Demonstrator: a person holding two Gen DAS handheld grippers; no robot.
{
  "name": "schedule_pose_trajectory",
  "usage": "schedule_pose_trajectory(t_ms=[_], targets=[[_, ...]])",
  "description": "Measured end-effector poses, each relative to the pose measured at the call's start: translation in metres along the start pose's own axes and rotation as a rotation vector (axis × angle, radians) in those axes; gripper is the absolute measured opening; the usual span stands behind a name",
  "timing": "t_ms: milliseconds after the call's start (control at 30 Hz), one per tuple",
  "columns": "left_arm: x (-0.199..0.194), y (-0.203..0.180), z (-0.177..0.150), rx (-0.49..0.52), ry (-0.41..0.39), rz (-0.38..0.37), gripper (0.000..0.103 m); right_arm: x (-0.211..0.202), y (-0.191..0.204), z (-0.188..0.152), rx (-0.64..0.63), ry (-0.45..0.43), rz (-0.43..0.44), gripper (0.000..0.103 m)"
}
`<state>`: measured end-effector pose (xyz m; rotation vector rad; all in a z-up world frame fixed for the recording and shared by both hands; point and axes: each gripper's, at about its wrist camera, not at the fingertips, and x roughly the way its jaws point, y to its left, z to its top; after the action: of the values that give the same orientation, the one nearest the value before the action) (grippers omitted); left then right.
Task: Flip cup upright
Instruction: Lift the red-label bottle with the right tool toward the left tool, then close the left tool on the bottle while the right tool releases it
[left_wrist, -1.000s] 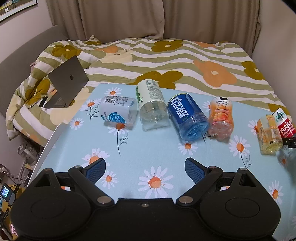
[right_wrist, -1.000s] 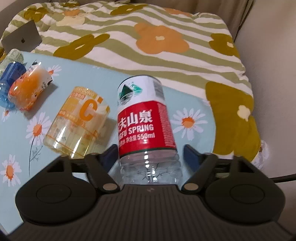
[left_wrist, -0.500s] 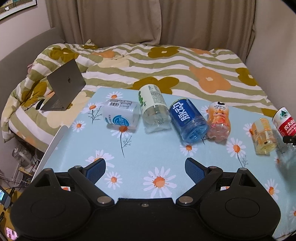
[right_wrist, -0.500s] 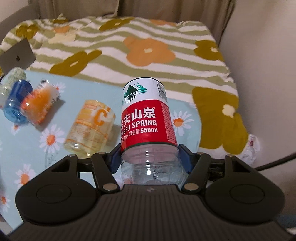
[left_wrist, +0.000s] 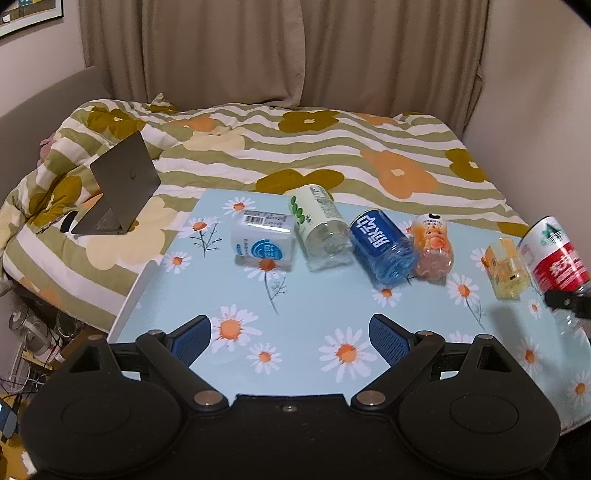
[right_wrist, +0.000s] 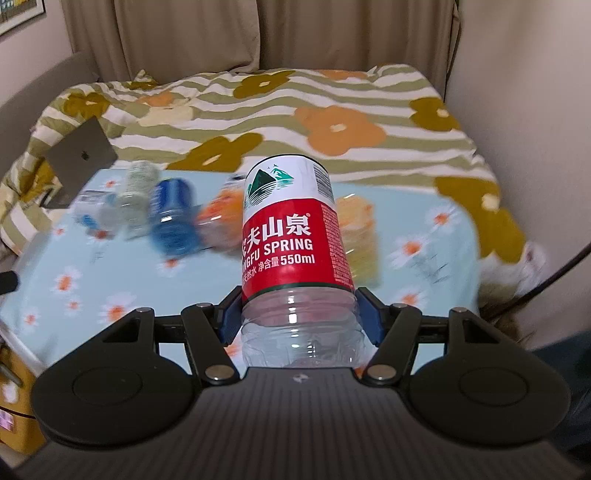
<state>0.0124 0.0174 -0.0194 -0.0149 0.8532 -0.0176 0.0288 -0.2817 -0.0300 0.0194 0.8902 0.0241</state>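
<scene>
My right gripper (right_wrist: 297, 314) is shut on the red-label cup (right_wrist: 291, 240), a cut clear bottle held off the table and tilted away from me; it also shows at the right edge of the left wrist view as the red-label cup (left_wrist: 554, 254). Several more cut-bottle cups lie on their sides in a row on the daisy tablecloth (left_wrist: 325, 314): a white and blue one (left_wrist: 264, 240), a green-label one (left_wrist: 319, 225), a blue one (left_wrist: 382, 245), an orange one (left_wrist: 432, 245) and a yellow one (left_wrist: 506, 267). My left gripper (left_wrist: 290, 332) hangs open over the near table, nothing between its fingers.
A bed with a flowered striped quilt (left_wrist: 332, 155) lies beyond the table, an open grey laptop (left_wrist: 122, 188) on its left side. Curtains (left_wrist: 280, 51) and a wall close the back. Clutter sits on the floor (left_wrist: 33, 339) left of the table edge.
My right gripper shut on the red-label cup and raised it off the table, swinging left. My left gripper drew back and up, staying open.
</scene>
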Motion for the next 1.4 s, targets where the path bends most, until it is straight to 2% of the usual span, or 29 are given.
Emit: schedule_pose_trajectory(t_ms=[233,600,967,1067,1133,1400], targets=[[0.001,0.023,-0.009,0.036,0.011,-0.024,0.095,0.014,0.052,-0.033,0.112,0.055,0.005,0.078],[0.011,0.041,-0.016,0.074,0.034,-0.045,0.095,0.059,0.098,-0.06,0.181,0.082,-0.041,0.079],[0.018,0.049,-0.015,0.066,0.044,-0.048,0.095,0.076,0.107,-0.064,0.178,0.107,-0.042,0.08],[0.019,0.048,-0.014,0.064,0.046,-0.049,0.095,0.075,0.108,-0.064,0.173,0.112,-0.04,0.087],[0.019,0.048,-0.013,0.064,0.047,-0.051,0.095,0.075,0.108,-0.064,0.167,0.112,-0.044,0.097],[0.018,0.042,-0.007,0.062,0.05,-0.069,0.095,0.067,0.106,-0.062,0.178,0.123,-0.003,0.097]])
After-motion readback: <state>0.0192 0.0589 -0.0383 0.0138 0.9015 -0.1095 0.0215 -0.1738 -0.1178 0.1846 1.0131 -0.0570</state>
